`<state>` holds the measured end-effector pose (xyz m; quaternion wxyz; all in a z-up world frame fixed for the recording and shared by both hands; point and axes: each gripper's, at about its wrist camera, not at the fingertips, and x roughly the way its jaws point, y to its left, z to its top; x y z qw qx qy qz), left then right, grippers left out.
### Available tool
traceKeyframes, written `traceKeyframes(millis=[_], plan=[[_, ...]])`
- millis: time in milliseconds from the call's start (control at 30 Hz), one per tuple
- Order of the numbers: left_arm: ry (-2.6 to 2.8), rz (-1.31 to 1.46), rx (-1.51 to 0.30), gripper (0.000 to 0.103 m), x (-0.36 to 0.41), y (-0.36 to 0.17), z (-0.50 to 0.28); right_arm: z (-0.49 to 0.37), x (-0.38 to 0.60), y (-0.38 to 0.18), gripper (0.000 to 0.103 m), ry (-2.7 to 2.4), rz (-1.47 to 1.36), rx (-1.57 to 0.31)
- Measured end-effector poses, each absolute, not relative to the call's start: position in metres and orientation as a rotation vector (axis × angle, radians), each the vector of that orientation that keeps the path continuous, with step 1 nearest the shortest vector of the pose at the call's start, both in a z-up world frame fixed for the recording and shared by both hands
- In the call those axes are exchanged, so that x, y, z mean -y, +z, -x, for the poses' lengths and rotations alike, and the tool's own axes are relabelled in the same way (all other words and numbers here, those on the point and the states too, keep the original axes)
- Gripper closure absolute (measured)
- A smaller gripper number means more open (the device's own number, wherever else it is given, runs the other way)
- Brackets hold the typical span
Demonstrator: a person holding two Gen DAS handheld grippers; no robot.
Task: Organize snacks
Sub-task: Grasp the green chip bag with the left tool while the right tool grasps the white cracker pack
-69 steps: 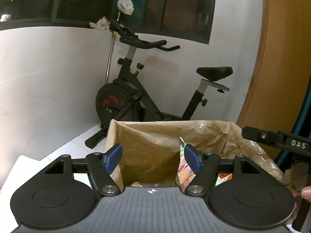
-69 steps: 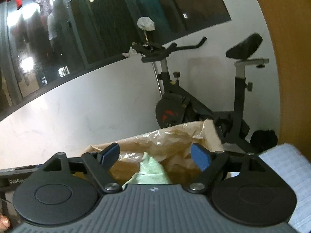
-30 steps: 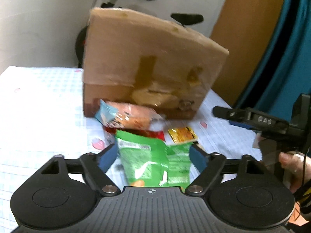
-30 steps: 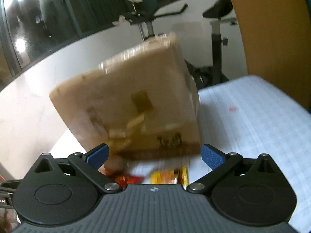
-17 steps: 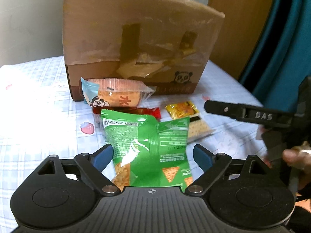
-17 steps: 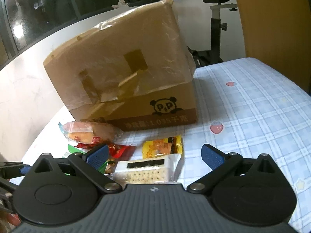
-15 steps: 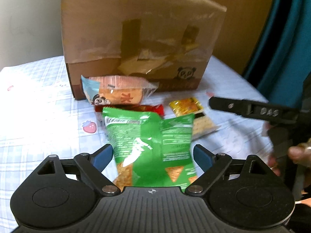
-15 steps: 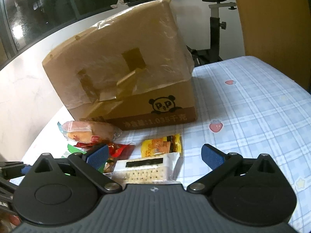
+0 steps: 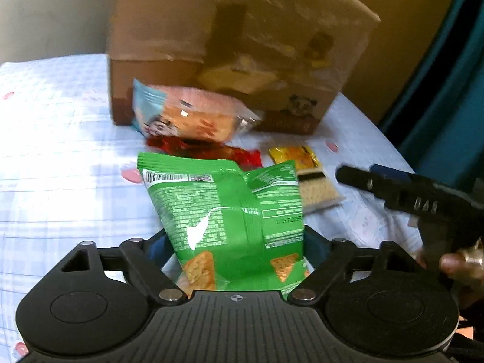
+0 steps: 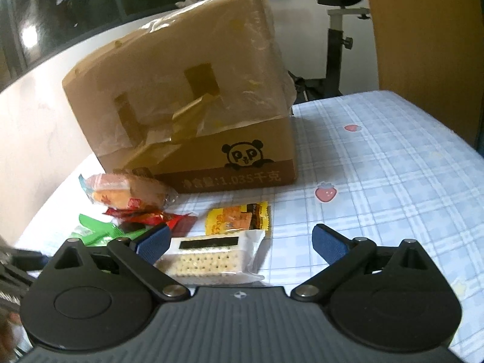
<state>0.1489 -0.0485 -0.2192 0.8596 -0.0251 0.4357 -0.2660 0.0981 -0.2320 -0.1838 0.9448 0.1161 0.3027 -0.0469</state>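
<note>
The left tongs (image 9: 234,246) have dropped low over the green chip bag (image 9: 224,208), which now sits between the two fingers where a moment ago it lay just ahead of them. The jaws are closing, the bag between them, but the blue pads are hidden behind its sides, so a firm pinch cannot be confirmed. My reading is that a pick of this bag is just starting.

The right tongs (image 10: 239,242) stand wide and hold nothing. They too have sunk from up near the box opening, and the cracker packet (image 10: 208,260) now lies in their gap, close to the left finger.

Outward from the chip bag, at 12 o'clock, a red wrapper (image 9: 205,148) lies under an orange bun packet (image 9: 190,118). At 1 o'clock is a small yellow sachet (image 9: 295,155), touching the far end of the crackers. Behind them all, at 12, the cardboard box (image 10: 193,96) stands on the checked, strawberry-print tabletop (image 10: 393,157); it has gone from filling the view to standing well beyond the loose snacks.

So the snacks are out on the tabletop, and sorting looks barely begun.
</note>
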Motion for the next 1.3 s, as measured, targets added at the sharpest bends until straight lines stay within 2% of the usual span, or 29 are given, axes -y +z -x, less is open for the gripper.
traceKeyframes(millis=[267, 433, 700, 967, 1133, 1300], plan=[[-0.441, 0.106, -0.856, 0.02, 0.006, -0.216, -0.147, -0.104, 0.199, -0.193, 0.006, -0.003, 0.173, -0.643], [-0.409, 0.169, -0.863, 0.02, -0.01, -0.222, -0.151, -0.116, 0.188, -0.204, 0.018, 0.122, 0.296, -0.71], [-0.41, 0.187, -0.848, 0.02, -0.015, -0.226, -0.148, -0.142, 0.177, -0.216, 0.023, 0.254, 0.413, -0.777], [-0.419, 0.224, -0.852, 0.02, -0.02, -0.231, -0.143, -0.16, 0.182, -0.217, 0.024, 0.282, 0.299, -0.778], [-0.422, 0.233, -0.856, 0.02, -0.02, -0.233, -0.144, -0.159, 0.179, -0.217, 0.032, 0.238, 0.197, -0.764], [-0.422, 0.233, -0.858, 0.02, -0.02, -0.233, -0.144, -0.162, 0.182, -0.206, 0.034, 0.144, -0.006, -0.852]])
